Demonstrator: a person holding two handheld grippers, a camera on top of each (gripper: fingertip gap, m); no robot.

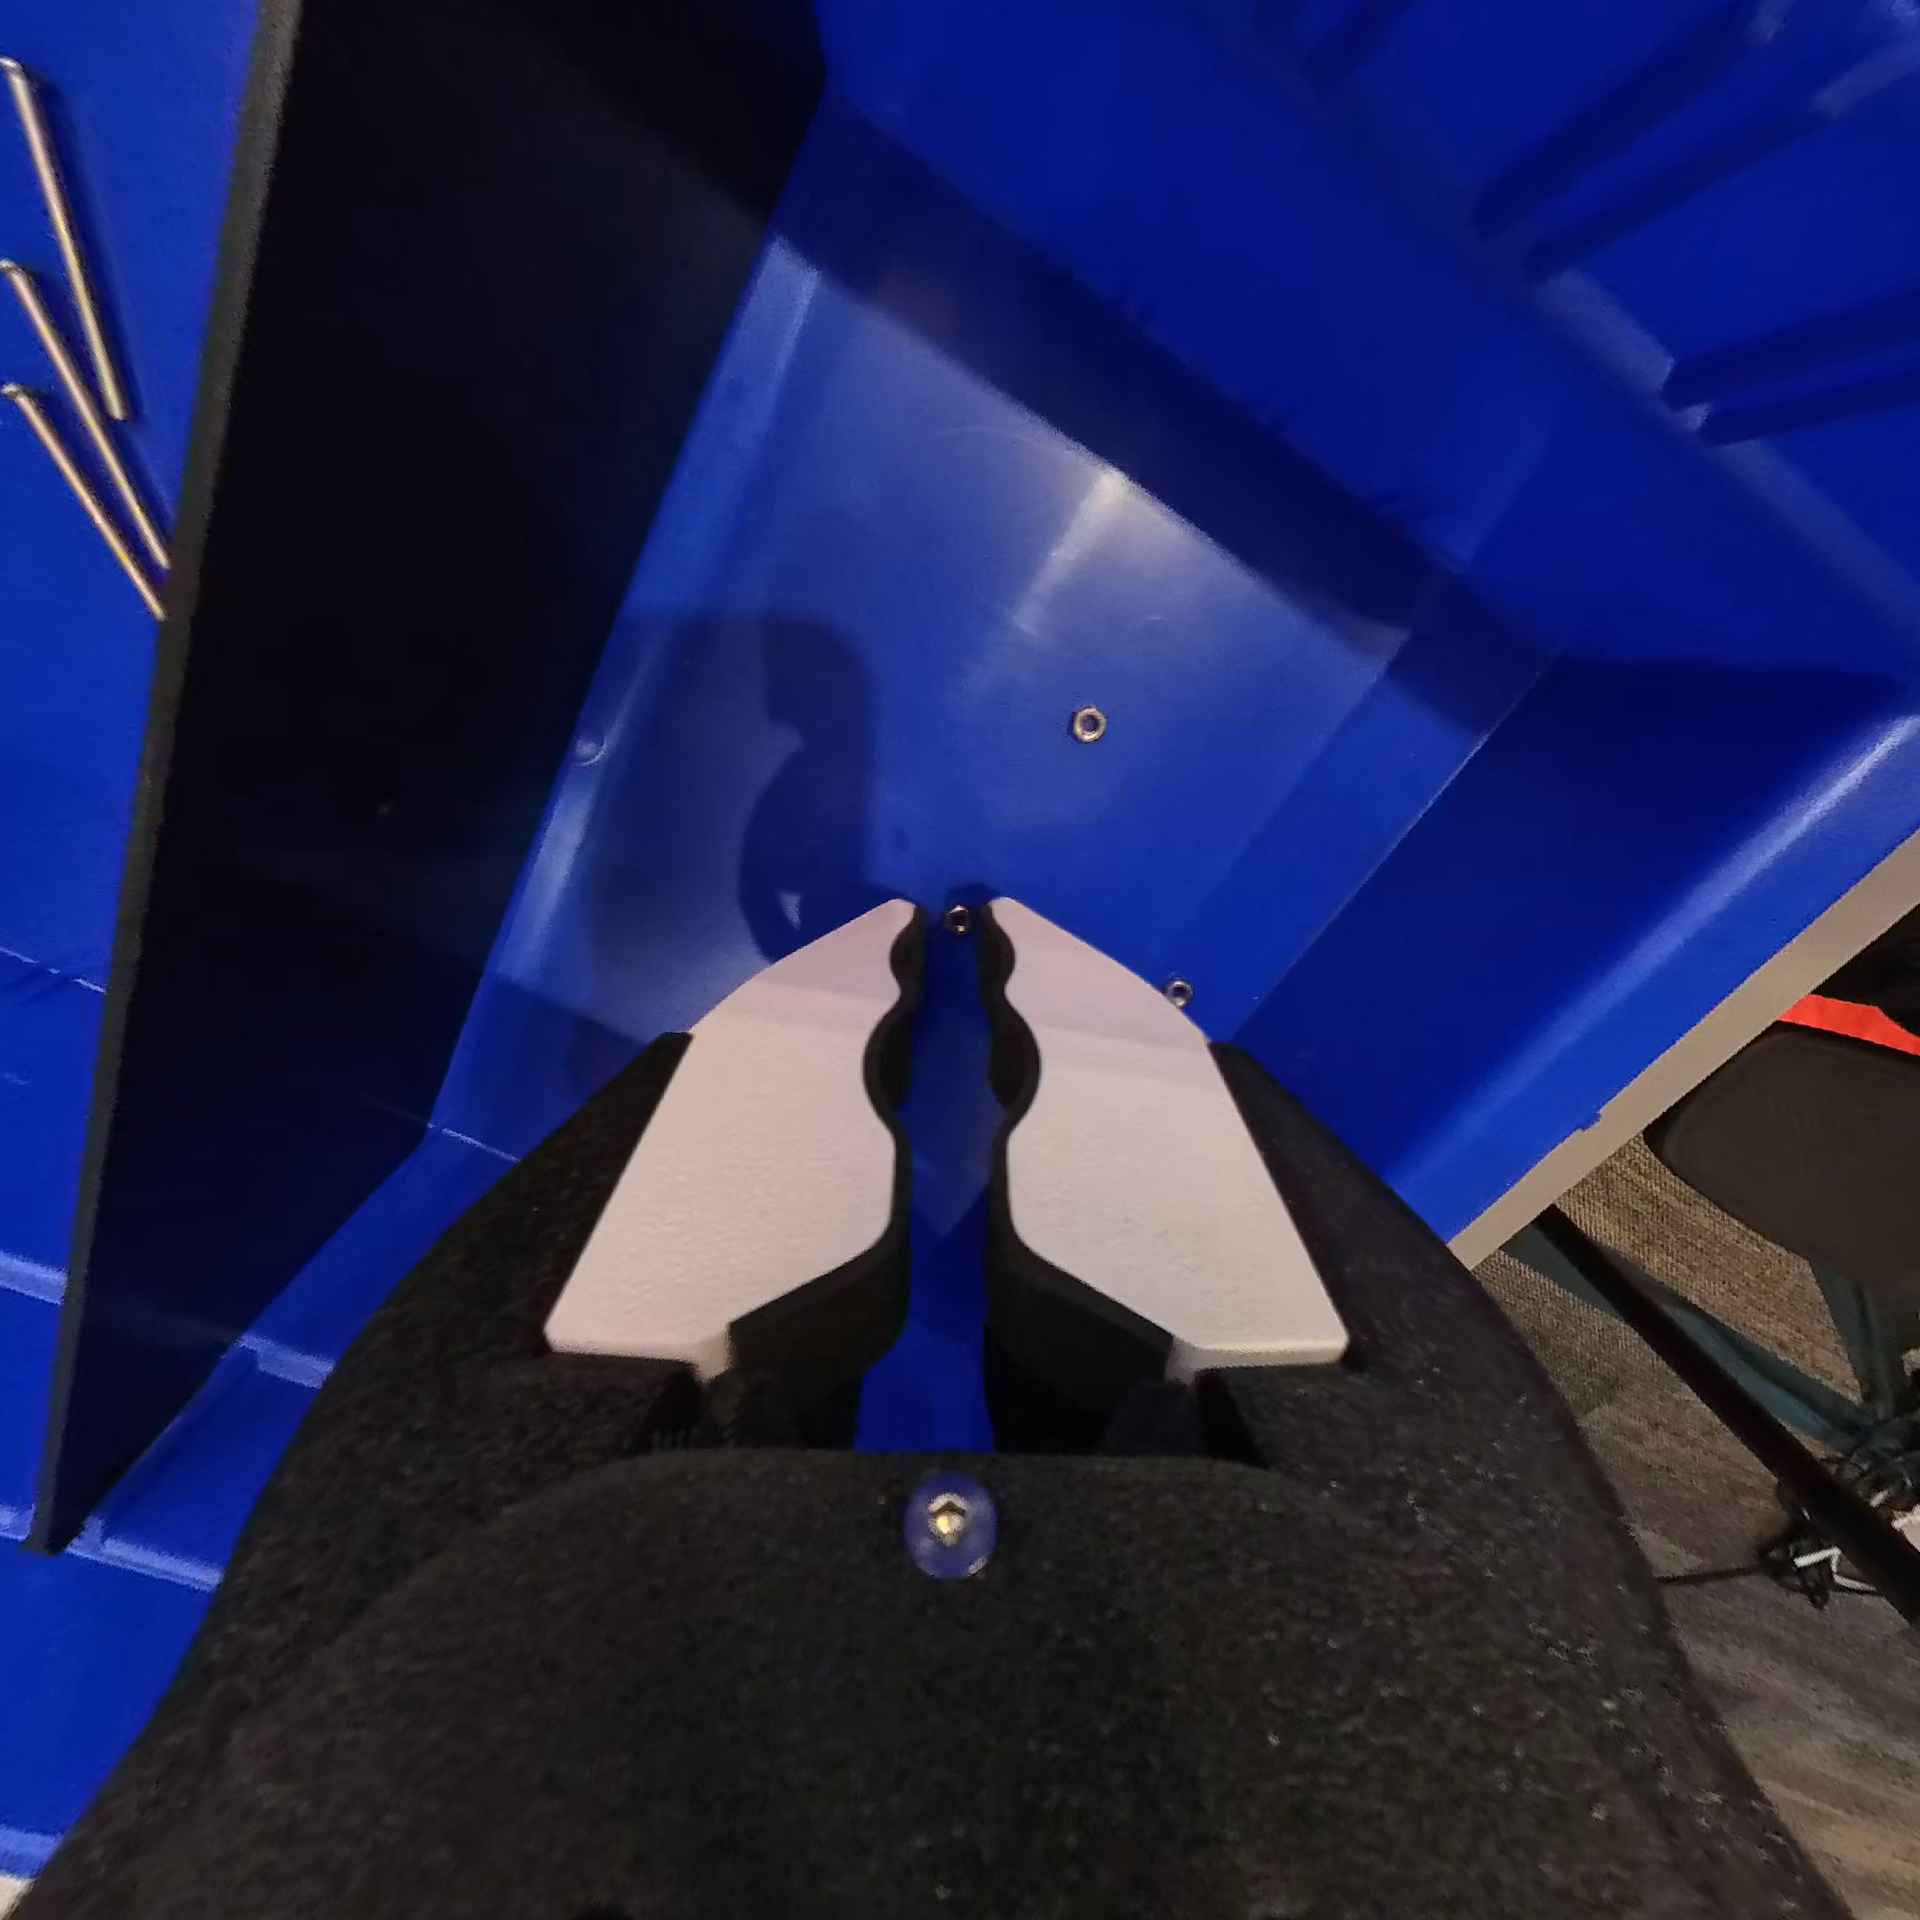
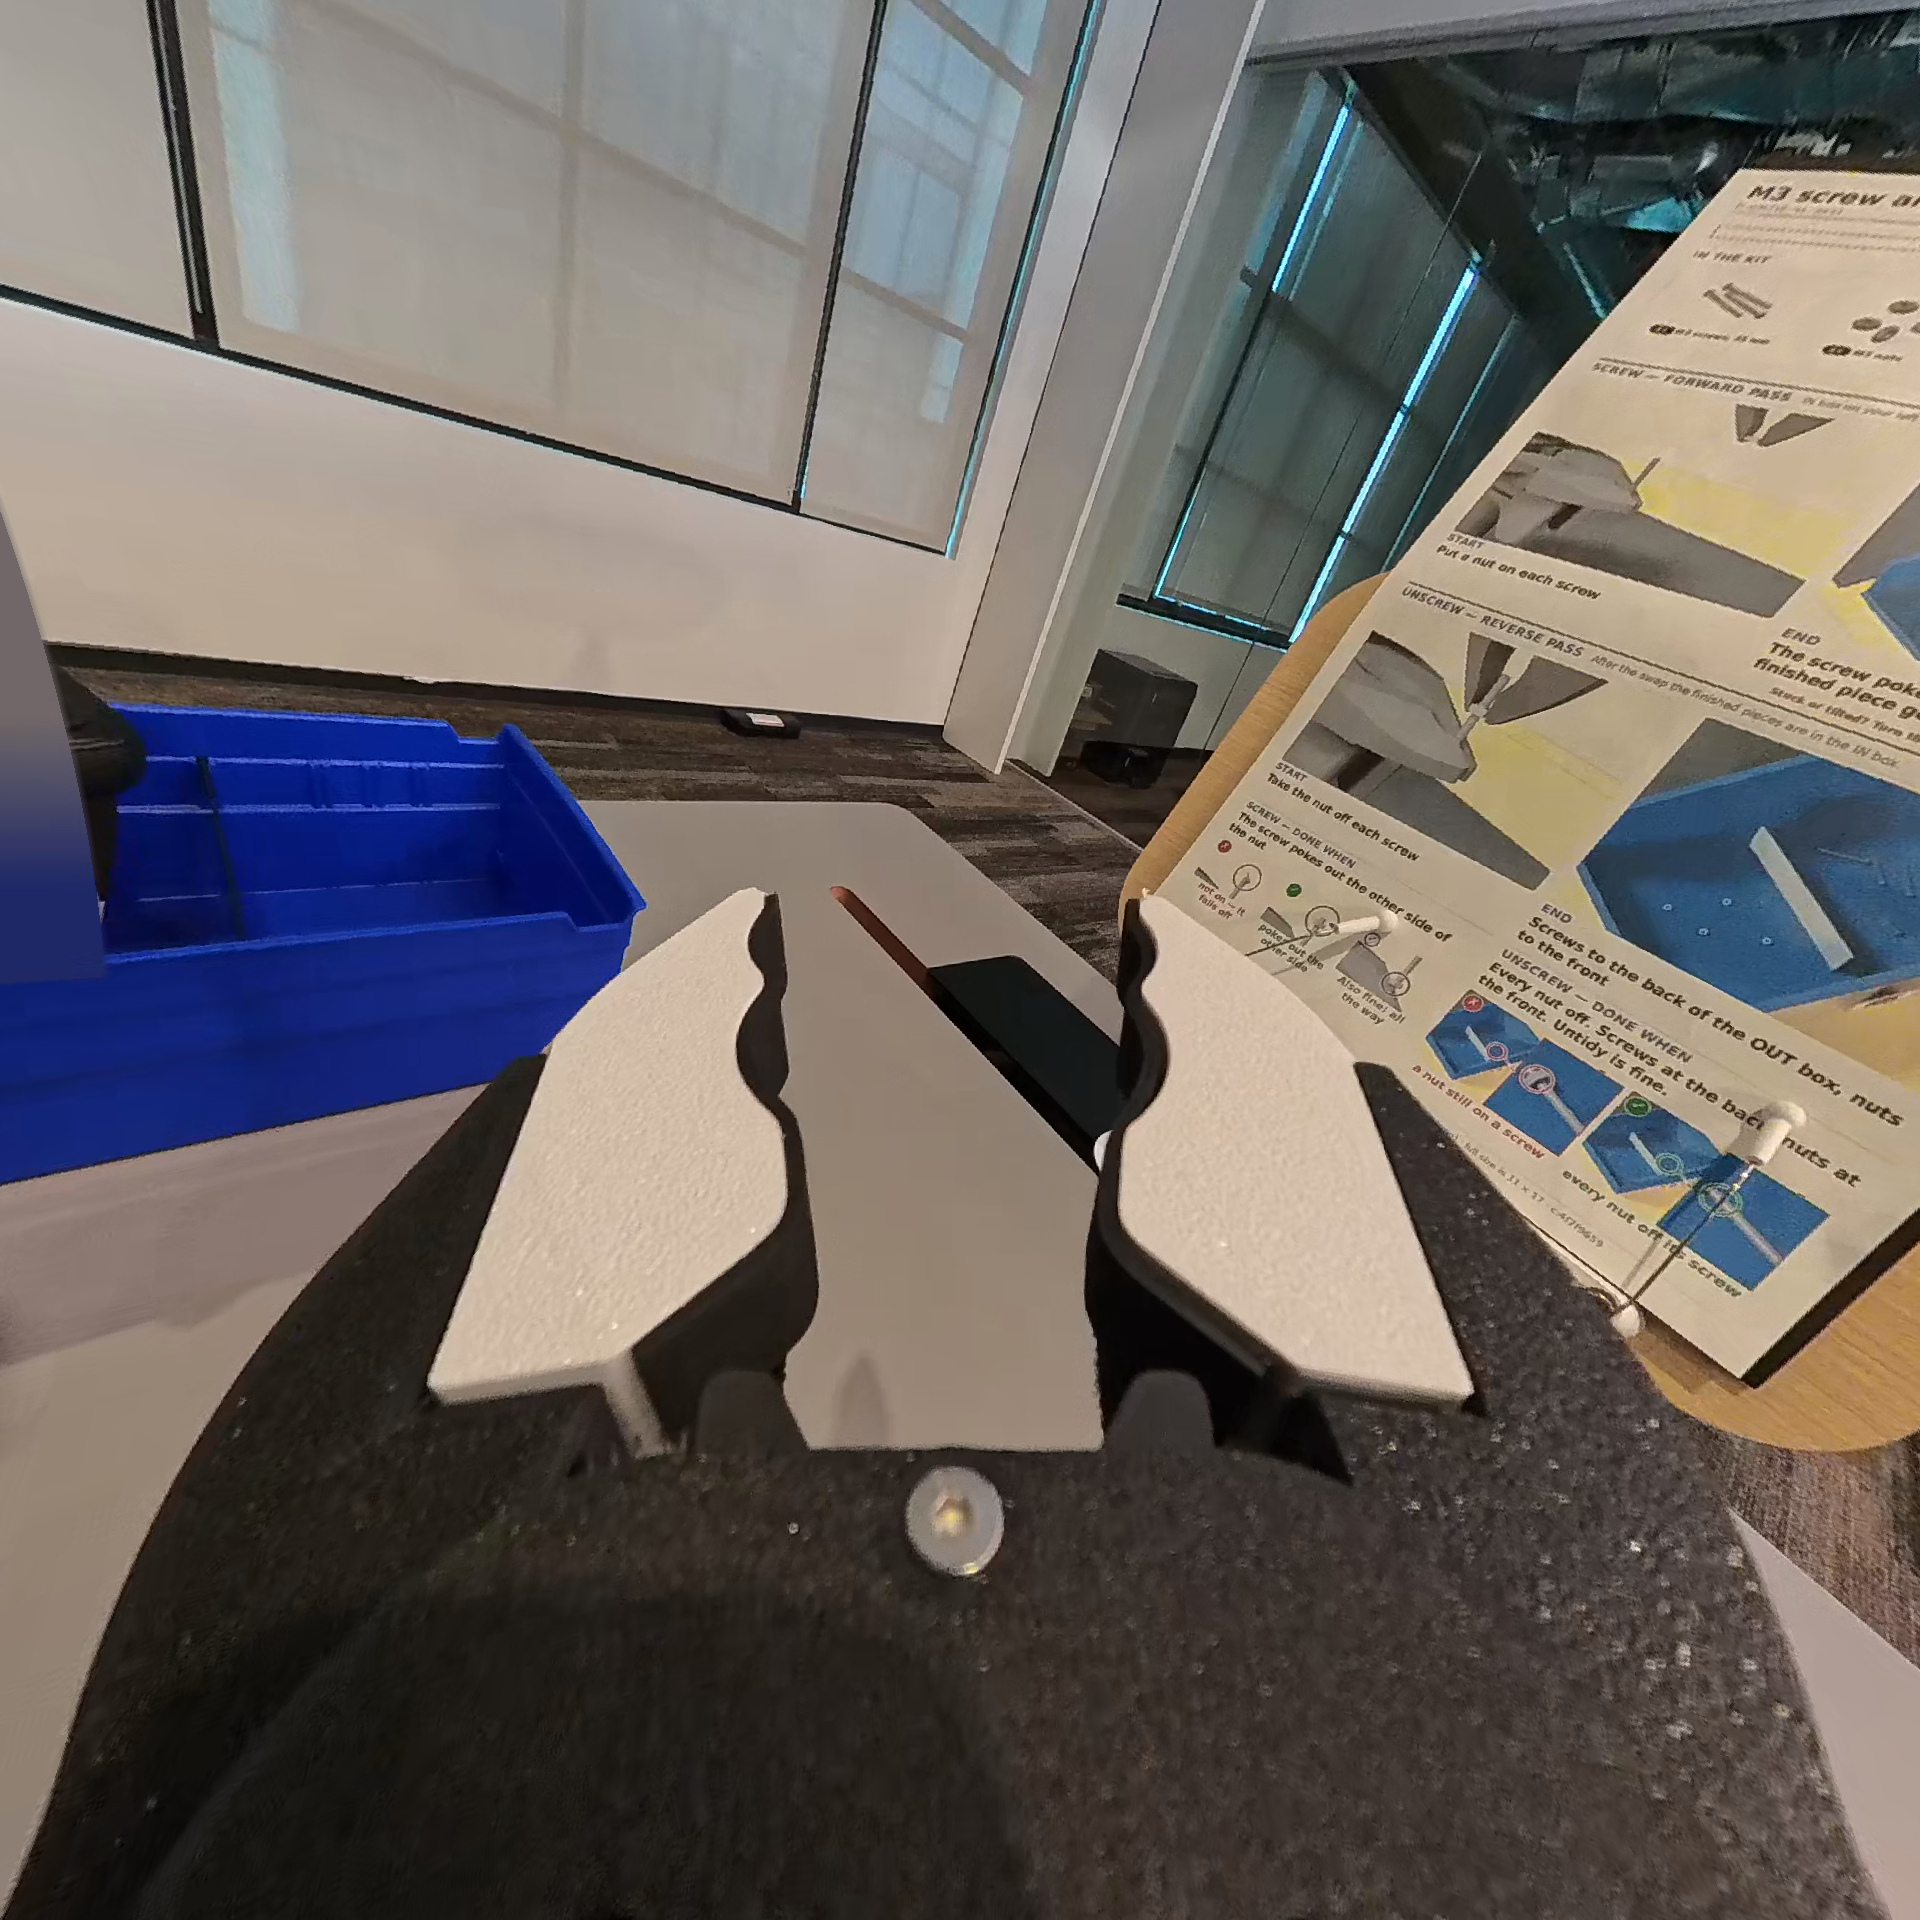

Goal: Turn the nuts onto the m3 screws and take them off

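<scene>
In the left wrist view my left gripper point(image 1: 954, 914) is down inside a blue bin point(image 1: 1195, 582). Its jaws stand a narrow gap apart. A small silver nut point(image 1: 956, 920) lies on the bin floor right between the fingertips, and neither tip visibly touches it. Two more nuts lie on the floor, one ahead point(image 1: 1087, 724) and one beside the right finger point(image 1: 1177, 990). Three long thin screws point(image 1: 73, 343) lie in the neighbouring compartment, past a black divider point(image 1: 436, 520). My right gripper point(image 2: 951, 904) is open and empty above the grey table point(image 2: 935, 1195).
In the right wrist view the blue bin point(image 2: 312, 914) stands at the left on the table. A printed instruction sheet point(image 2: 1610, 779) leans on a wooden board at the right. A flat black thing point(image 2: 1029, 1029) lies ahead on the table. Carpet floor lies beyond the table edge. Spacing between my two grippers at the tips: around 45 centimeters.
</scene>
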